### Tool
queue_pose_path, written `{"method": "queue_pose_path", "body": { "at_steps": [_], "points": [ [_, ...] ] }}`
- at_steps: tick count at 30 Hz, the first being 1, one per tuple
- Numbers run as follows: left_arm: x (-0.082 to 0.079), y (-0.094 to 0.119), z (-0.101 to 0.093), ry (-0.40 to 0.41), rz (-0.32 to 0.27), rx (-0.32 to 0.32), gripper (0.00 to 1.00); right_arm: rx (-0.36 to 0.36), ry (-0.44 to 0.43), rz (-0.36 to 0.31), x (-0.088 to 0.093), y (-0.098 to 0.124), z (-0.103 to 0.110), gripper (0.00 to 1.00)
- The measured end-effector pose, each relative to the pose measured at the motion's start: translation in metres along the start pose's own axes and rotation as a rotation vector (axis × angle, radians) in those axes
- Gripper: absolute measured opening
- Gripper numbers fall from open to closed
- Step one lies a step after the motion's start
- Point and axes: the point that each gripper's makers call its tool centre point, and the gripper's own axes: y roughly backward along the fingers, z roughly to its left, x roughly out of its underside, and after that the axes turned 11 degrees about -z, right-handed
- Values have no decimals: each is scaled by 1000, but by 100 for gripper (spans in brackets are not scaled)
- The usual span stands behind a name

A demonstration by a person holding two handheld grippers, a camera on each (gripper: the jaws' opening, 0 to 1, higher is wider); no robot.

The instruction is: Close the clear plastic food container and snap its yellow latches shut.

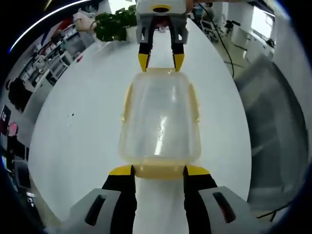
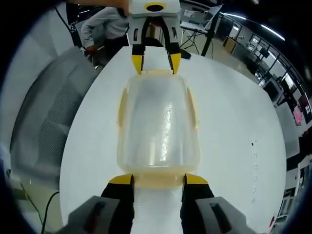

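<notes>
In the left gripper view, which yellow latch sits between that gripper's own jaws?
The end latch at the bottom of the container, bracketed by the left gripper; the opposite latch meets the right gripper.

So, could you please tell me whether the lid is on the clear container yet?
On: the lid covers the container, which sits upright on the white table. Whether the yellow latches are snapped shut, I cannot tell.

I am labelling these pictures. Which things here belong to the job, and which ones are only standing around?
For the job:
container, lid on
yellow latches
left gripper, jaws open at one end latch
right gripper, jaws open at the opposite end latch

Standing around:
plant
cable
chair
person
</notes>
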Motion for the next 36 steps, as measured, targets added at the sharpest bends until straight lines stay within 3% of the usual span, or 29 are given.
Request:
{"method": "queue_pose_path", "body": {
  "at_steps": [25, 36],
  "points": [
    [-34, -32, 3, -7, -23, 33, 35, -12, -28, 12, 36, 27, -1, 34],
    [-36, -41, 4, -12, -27, 49, 35, -27, -61, 5, 48, 25, -1, 35]
  ]
}}
